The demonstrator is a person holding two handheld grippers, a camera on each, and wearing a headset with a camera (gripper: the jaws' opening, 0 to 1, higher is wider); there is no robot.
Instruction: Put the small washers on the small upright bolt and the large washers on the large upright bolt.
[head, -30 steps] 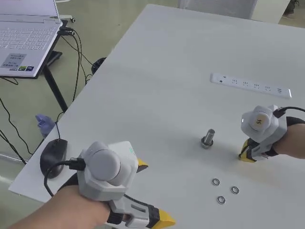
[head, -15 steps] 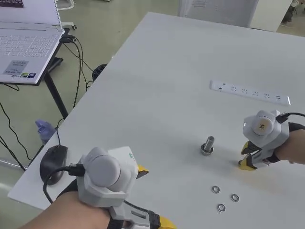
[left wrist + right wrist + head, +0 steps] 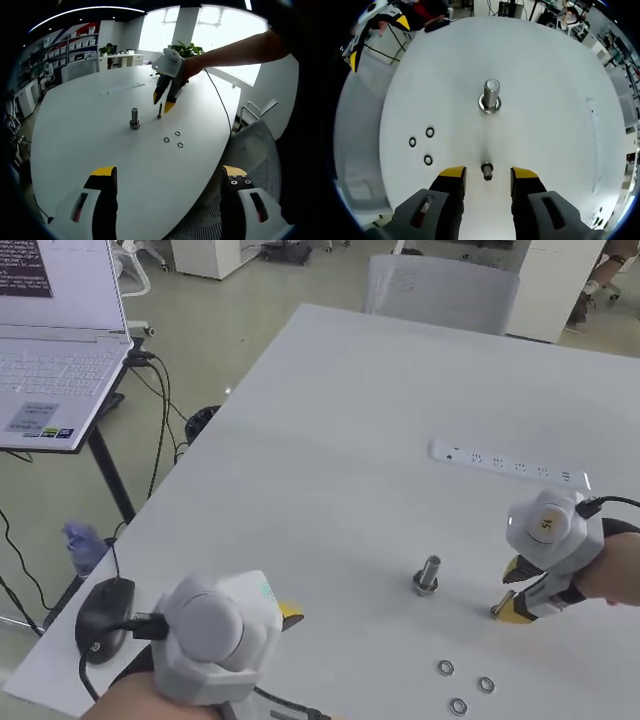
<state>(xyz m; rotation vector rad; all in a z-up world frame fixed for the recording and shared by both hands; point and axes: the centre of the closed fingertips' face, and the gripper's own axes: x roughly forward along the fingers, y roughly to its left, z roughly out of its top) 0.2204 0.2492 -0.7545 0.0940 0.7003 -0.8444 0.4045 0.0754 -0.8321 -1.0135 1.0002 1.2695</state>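
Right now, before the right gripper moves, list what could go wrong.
1. The small upright steel bolt stands inside the open right gripper; a sideways drift could topple it.
2. The three small silver ring washers lie close together; picking one may scatter the others.
3. Their sizes look alike from here, so one could land on the large upright steel bolt wrongly.

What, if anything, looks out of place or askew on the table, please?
Nothing stands out: the large bolt and small bolt both stand upright, and the three washers lie flat and apart on the table.
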